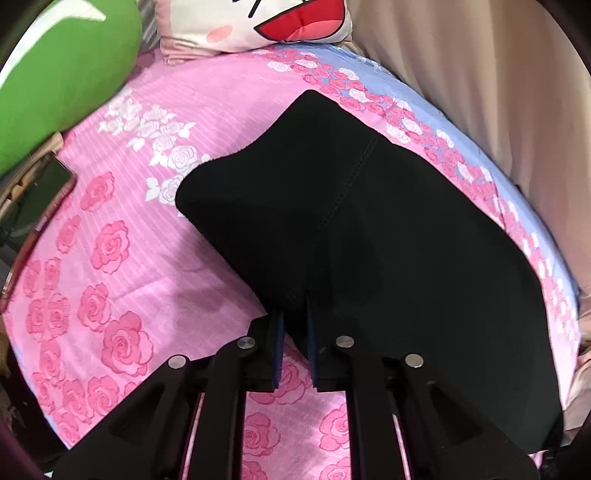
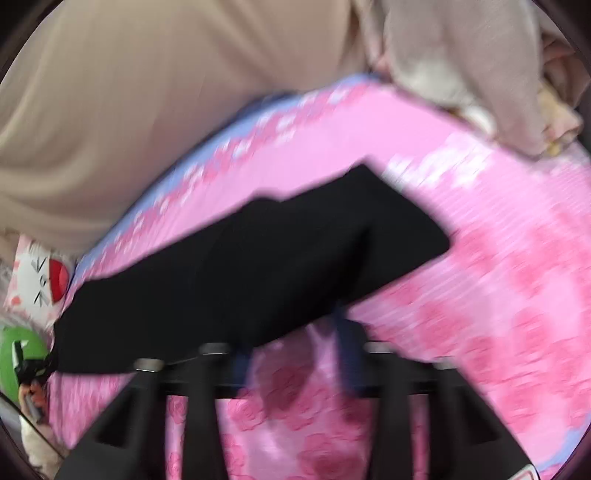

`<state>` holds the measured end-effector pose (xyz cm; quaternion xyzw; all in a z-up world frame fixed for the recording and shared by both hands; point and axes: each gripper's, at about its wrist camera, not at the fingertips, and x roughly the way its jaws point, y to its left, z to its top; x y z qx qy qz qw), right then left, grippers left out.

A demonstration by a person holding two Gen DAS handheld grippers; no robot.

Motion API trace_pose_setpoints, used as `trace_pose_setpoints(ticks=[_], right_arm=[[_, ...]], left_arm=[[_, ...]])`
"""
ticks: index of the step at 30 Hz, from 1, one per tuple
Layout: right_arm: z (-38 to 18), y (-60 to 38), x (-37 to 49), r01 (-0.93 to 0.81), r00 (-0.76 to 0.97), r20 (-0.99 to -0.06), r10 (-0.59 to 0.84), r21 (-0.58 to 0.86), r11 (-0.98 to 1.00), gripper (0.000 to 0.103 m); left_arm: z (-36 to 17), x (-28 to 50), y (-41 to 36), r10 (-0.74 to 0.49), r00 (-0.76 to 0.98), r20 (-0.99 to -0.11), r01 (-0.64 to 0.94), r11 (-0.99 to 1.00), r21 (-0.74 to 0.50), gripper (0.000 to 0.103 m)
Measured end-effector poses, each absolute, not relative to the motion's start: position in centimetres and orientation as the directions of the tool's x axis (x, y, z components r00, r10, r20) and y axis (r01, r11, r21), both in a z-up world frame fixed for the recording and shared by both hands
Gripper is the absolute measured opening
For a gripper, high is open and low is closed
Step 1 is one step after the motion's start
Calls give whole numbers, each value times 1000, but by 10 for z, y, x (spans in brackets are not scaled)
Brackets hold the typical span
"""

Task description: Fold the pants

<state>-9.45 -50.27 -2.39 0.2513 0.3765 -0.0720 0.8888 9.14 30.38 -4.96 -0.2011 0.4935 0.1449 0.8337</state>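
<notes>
My left claw (image 1: 294,317) pinched smooth black pants (image 1: 369,240), my right claw (image 2: 295,343) stood apart, empty, over rose-patterned pink sheet (image 1: 122,240).

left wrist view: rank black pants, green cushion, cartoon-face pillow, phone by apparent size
1. black pants, by far the largest.
2. green cushion, cut off by the frame edge.
3. cartoon-face pillow, also cropped, so its place against the cushion is unsure.
4. phone, smallest.
</notes>
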Motion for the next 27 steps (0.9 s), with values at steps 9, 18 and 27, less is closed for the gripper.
trace_pose_setpoints(ticks=[9,18,27], right_arm=[[-32,-544,-67,263,734,-615,289,650,713,62],[-11,-537,-86,188,768,-534,354,716,672,70],[50,-545,-77,166,898,-430,89,521,837,9]], left_arm=[[-48,92,299,93,446,-890,-473,869,-147,12],[-49,95,292,138,429,-892,-483,870,-98,13],[-48,96,286,172,419,-892,-487,872,-60,13]])
